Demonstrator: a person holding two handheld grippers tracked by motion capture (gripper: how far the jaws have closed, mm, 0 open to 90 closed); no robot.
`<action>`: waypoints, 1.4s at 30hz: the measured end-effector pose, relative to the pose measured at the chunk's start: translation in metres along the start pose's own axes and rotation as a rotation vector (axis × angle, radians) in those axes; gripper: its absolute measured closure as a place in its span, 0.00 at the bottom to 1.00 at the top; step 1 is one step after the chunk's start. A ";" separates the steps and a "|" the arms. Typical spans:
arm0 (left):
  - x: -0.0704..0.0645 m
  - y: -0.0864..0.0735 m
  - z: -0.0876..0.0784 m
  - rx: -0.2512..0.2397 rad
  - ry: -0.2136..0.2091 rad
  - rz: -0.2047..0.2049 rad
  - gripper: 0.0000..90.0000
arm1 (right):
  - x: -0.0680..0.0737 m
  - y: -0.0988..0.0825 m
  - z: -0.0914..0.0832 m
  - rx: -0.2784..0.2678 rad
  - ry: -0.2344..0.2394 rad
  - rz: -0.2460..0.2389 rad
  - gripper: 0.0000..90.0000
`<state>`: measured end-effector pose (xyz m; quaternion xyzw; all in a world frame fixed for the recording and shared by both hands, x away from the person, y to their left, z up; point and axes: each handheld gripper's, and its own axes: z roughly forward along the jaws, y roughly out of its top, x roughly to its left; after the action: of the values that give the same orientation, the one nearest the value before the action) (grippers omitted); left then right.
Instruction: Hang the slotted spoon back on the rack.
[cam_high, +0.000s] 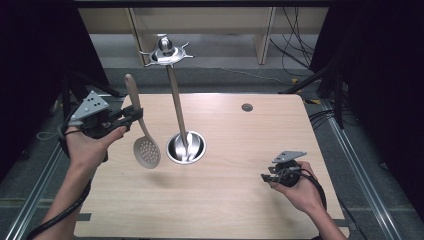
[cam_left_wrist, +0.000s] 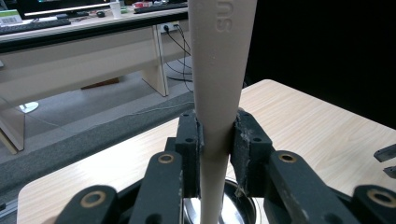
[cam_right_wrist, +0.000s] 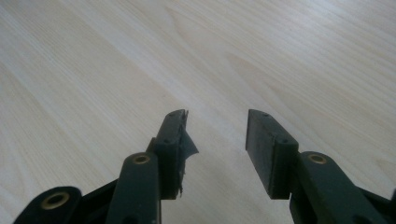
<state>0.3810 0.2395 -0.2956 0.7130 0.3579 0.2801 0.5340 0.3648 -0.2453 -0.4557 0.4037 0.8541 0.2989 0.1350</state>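
The left tongs (cam_high: 131, 116) pinch the handle of a beige slotted spoon (cam_high: 141, 131), both pads pressed flat against the shaft as the left gripper view shows it (cam_left_wrist: 219, 93). The spoon hangs off the tabletop (cam_high: 240, 200), handle up and tilted slightly, its perforated bowl down and casting a shadow on the wood below. Just to its right stands a utensil rack: a round steel base (cam_high: 186, 148), a slim pole (cam_high: 176, 100) and a star-shaped crown of hooks (cam_high: 166, 53) at the top. No other utensil hangs from those hooks.

The right tongs (cam_high: 268, 177) rest low near the tabletop's right side, spread and holding nothing; the right gripper view shows bare wood between the two pads (cam_right_wrist: 173, 140).

Judging by this, the pick-up is done: the spoon is lifted and firmly held. What seems left is the greater part, raising the handle end to the crown, catching it on a hook and letting go. The spoon sits well below the hooks.
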 end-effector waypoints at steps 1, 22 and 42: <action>0.000 0.001 0.000 -0.001 0.000 0.001 0.81 | 0.001 0.000 -0.001 0.007 0.006 0.013 0.65; 0.002 0.011 0.006 -0.004 -0.004 0.005 0.81 | 0.001 0.000 0.000 -0.003 0.002 0.002 0.65; 0.004 0.019 0.011 -0.020 -0.020 0.027 0.81 | 0.000 0.000 0.000 0.003 0.000 0.000 0.65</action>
<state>0.3954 0.2332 -0.2805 0.7152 0.3398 0.2837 0.5409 0.3645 -0.2455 -0.4558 0.4037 0.8547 0.2974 0.1344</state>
